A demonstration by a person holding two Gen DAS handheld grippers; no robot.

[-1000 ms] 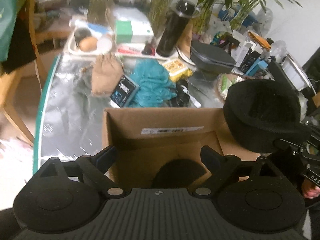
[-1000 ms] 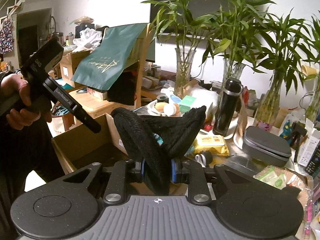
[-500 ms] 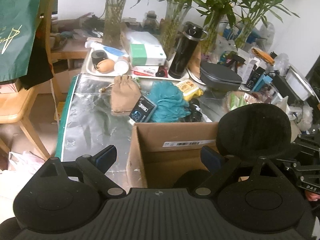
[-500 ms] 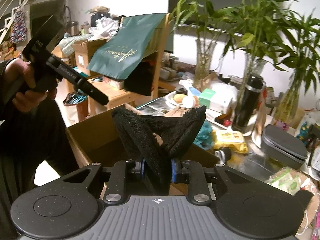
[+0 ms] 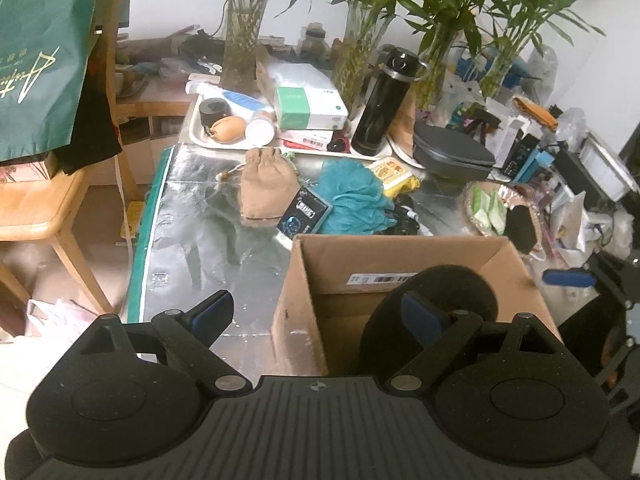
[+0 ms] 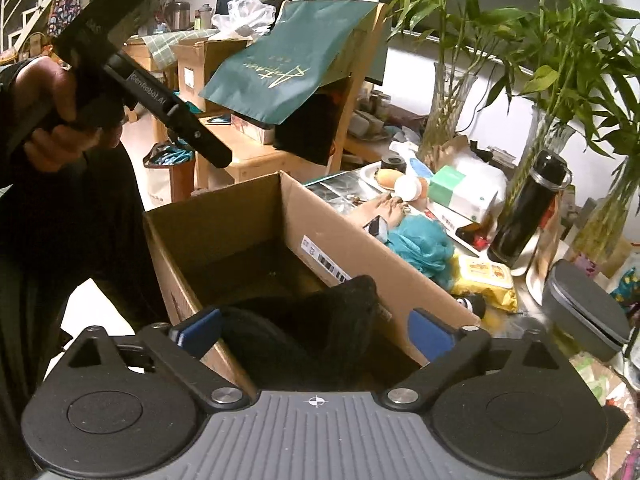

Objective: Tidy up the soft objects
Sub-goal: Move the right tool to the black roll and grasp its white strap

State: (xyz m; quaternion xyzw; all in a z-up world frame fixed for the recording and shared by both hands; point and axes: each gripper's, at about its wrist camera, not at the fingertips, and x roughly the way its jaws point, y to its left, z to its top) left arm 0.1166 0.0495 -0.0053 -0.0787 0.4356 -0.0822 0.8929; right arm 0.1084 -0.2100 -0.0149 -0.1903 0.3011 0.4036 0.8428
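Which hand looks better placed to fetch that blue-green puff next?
Probably the left. Its claw is open and empty, facing the teal puff past the cardboard box. The right claw is opening over the black hat in the box.

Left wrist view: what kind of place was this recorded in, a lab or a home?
Most likely a lived-in home: bamboo stalks in glass vases, a wooden chair and a table cluttered with household odds and ends.

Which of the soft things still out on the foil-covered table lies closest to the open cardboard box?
The teal mesh bath pouf, just beyond the cardboard box's far wall; the tan drawstring pouch lies farther left.
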